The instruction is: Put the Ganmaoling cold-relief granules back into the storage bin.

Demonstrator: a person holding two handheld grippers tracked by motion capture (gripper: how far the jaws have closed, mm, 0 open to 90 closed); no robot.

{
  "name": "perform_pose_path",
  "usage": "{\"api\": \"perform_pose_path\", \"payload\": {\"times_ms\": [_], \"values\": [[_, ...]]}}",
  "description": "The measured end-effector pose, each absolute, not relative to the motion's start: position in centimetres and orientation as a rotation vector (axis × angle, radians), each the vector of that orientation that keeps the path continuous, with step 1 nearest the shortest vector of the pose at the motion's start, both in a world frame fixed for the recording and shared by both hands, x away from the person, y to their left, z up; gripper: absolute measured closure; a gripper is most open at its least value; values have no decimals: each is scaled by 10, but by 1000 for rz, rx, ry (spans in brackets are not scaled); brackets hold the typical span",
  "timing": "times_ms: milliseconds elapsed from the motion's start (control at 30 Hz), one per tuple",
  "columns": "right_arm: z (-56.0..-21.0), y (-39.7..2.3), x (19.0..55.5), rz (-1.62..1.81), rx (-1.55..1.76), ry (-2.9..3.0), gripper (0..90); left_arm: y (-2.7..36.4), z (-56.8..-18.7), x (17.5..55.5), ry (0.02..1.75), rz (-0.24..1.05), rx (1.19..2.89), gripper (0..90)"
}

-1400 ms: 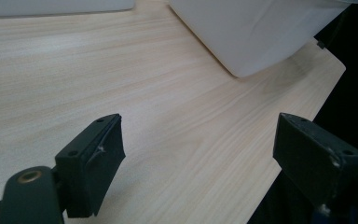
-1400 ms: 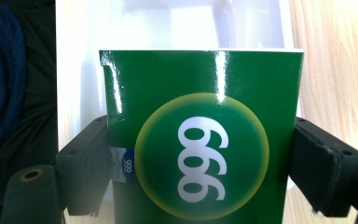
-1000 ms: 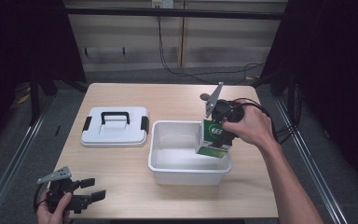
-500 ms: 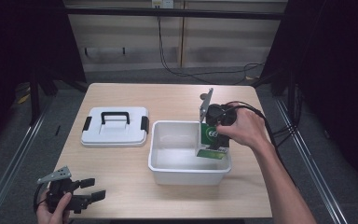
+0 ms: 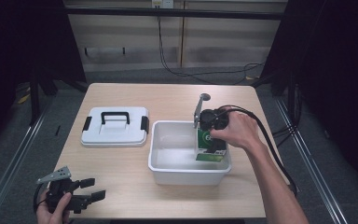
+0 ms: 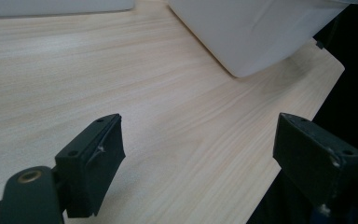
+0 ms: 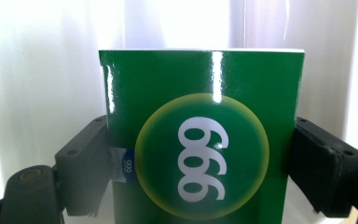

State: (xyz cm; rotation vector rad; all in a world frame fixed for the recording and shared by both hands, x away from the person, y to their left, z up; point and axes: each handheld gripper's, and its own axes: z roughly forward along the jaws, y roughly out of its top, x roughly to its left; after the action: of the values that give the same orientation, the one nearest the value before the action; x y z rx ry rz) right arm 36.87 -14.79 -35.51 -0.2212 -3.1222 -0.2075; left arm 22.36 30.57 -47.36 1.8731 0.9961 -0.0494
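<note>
A glossy green box [image 7: 200,140] printed with "999" in a yellow-ringed circle sits between the two black jaws of my right gripper [image 7: 200,172], which is shut on it. In the high view the green box [image 5: 209,148] is low inside the right end of a white plastic bin [image 5: 168,173], with my right gripper [image 5: 210,140] pointing down into it. My left gripper [image 5: 95,189] rests open at the table's front left corner, held by a hand. In the left gripper view its jaws stand wide apart over bare wood, nothing between them.
A white lid [image 5: 115,126] with a black handle and black clips lies flat left of the bin. The bin's corner [image 6: 256,32] rises ahead of my left gripper. A black cable [image 5: 265,140] trails from the right gripper over the table's right edge.
My right gripper has carried the green box down from above the bin's far right rim to deep inside the bin. The left gripper has stayed put.
</note>
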Motion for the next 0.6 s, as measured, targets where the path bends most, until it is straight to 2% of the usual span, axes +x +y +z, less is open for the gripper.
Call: {"api": "perform_pose_path", "payload": {"times_ms": [600], "values": [[-377, -145, 371, -159, -195, -3109, 145, 306, -473, 223, 990, -50, 1875, 162]]}}
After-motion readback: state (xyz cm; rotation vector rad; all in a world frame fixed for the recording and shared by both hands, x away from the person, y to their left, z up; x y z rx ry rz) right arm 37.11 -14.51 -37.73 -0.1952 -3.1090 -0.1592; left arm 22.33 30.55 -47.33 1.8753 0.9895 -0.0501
